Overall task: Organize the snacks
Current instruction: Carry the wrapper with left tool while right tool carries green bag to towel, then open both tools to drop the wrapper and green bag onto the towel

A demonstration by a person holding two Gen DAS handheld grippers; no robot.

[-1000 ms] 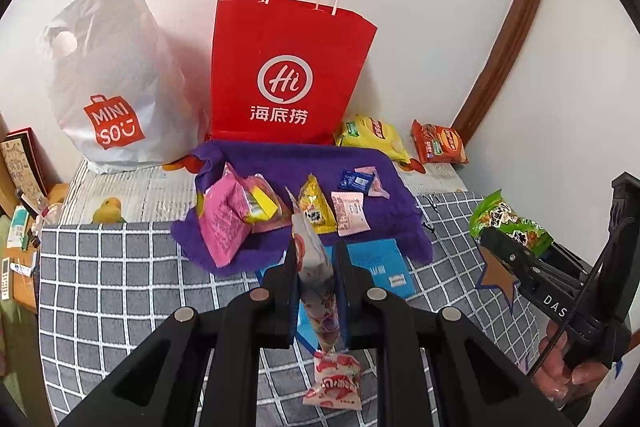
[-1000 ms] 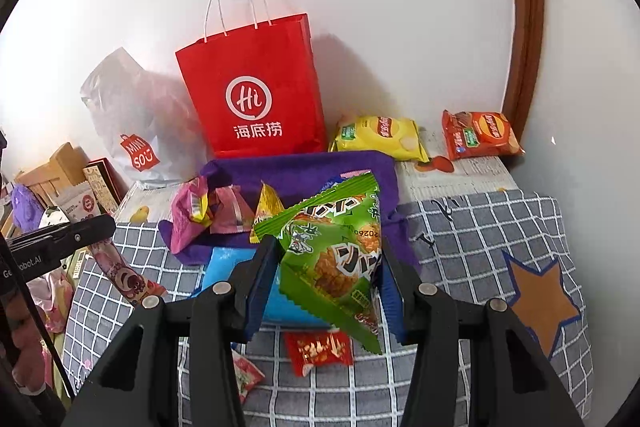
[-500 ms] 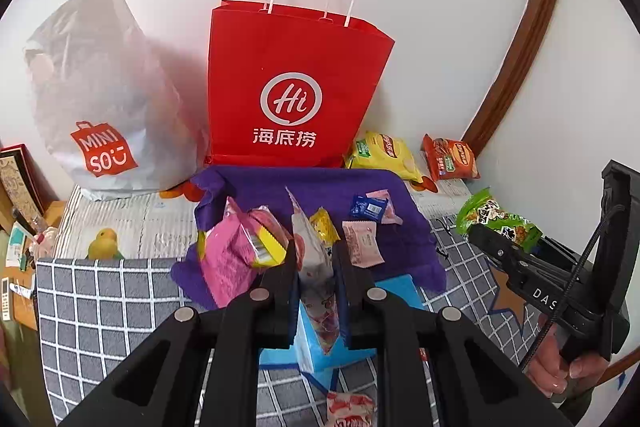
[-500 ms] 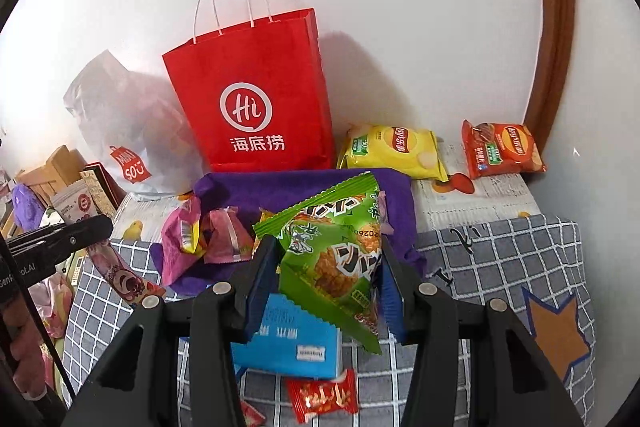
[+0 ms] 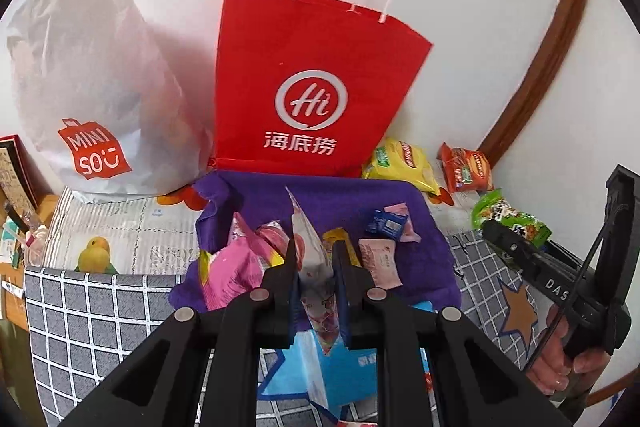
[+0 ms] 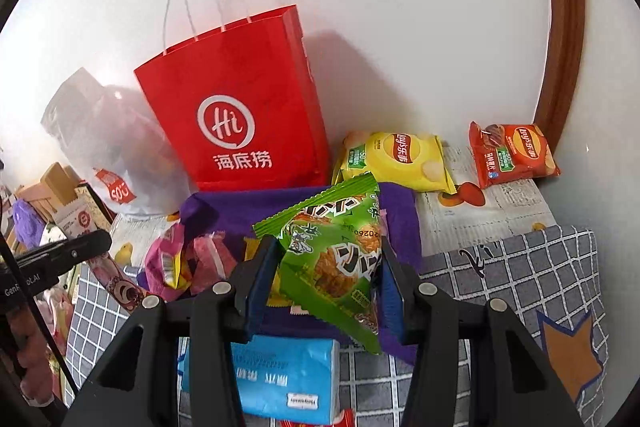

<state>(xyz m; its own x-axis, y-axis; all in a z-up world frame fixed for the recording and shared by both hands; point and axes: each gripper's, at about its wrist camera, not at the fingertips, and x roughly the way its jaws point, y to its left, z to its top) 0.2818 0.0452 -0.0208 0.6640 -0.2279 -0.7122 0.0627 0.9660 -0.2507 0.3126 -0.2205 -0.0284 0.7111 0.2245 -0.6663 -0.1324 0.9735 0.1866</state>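
My left gripper (image 5: pixel 314 259) is shut on a long pink-and-white snack packet (image 5: pixel 312 267) and holds it above the purple cloth (image 5: pixel 320 199). My right gripper (image 6: pixel 328 263) is shut on a green snack bag (image 6: pixel 336 255), also raised over the cloth; it shows at the right of the left wrist view (image 5: pixel 508 217). Several small snacks lie on the cloth: a pink bag (image 5: pixel 232 267), a blue packet (image 5: pixel 386 223), a pale pink packet (image 5: pixel 378 261). A red paper bag (image 5: pixel 312 87) stands behind the cloth.
A white Miniso plastic bag (image 5: pixel 88 99) stands left of the red bag. Yellow (image 6: pixel 396 159) and red (image 6: pixel 510 153) crisp bags lie by the wall at right. A blue tissue pack (image 6: pixel 280 379) lies on the grey checked tablecloth (image 6: pixel 540 267) near me.
Both grippers have moved forward and up toward the red bag and purple cloth, each still holding its snack. The bags and cloth look larger and closer.
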